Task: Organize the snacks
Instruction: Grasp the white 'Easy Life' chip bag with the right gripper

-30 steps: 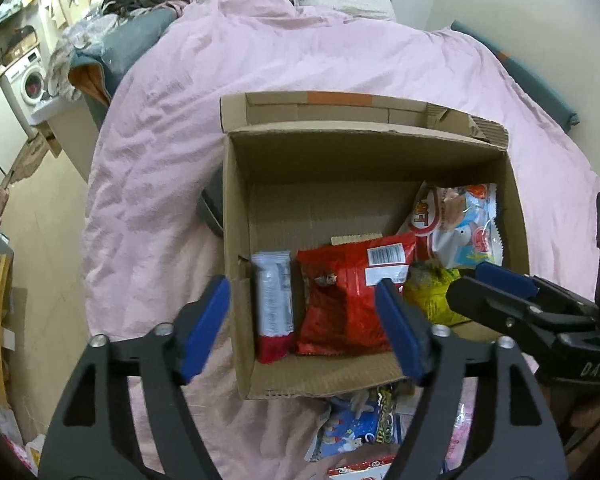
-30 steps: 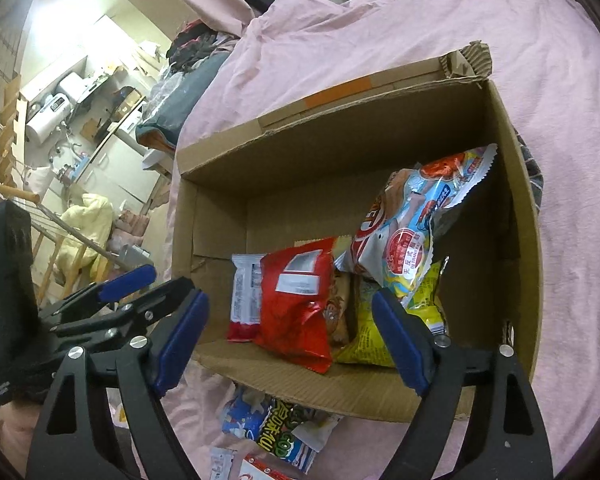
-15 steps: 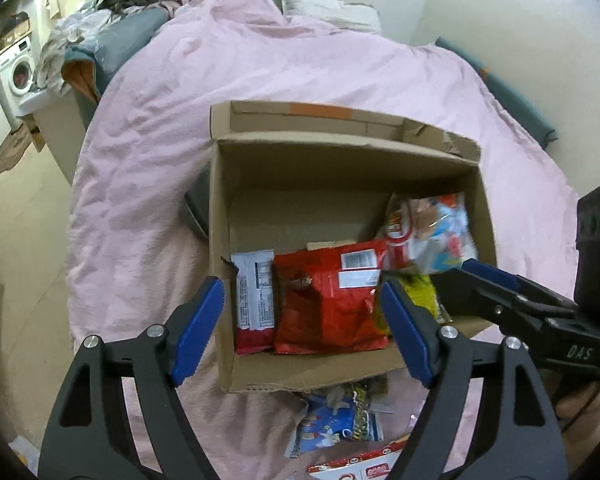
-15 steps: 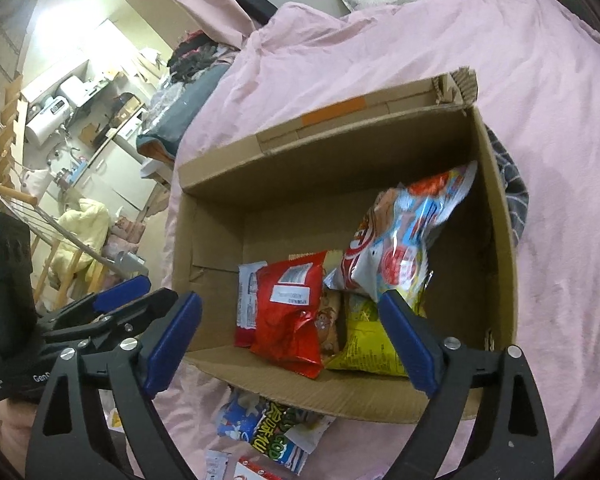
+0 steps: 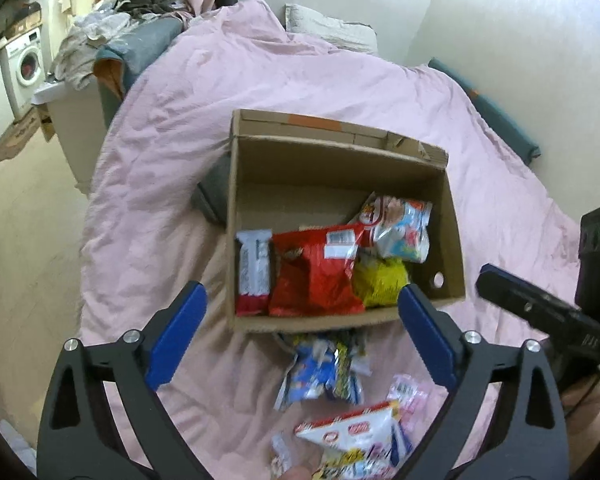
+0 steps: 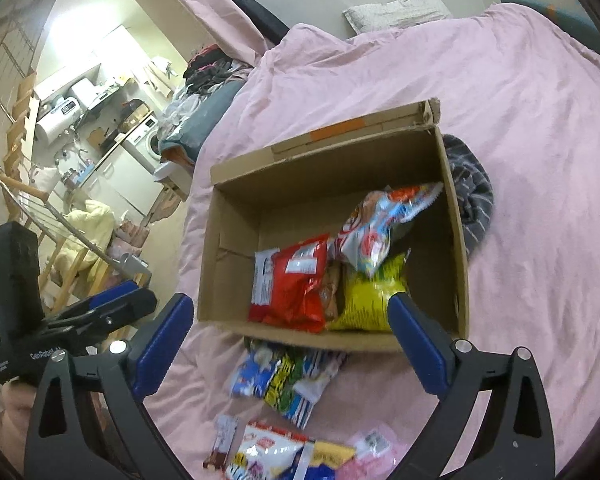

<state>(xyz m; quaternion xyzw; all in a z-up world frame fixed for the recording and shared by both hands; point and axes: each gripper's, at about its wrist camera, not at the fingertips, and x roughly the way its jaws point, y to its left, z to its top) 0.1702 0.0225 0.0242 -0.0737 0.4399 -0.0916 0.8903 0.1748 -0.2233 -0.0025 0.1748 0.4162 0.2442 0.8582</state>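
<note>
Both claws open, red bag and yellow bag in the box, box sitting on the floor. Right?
One thing is off: the box sits on the pink bed cover, as the left wrist view shows. Left claw and right claw are open; red bag and yellow bag are inside.

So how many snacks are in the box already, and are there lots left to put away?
Four packets show in the cardboard box: a white-and-red bar, a red bag, a yellow bag and a colourful bag. Both the left gripper and the right gripper are open, holding nothing. Left on the pink blanket: a blue packet, a white bag and a few small ones.
</note>
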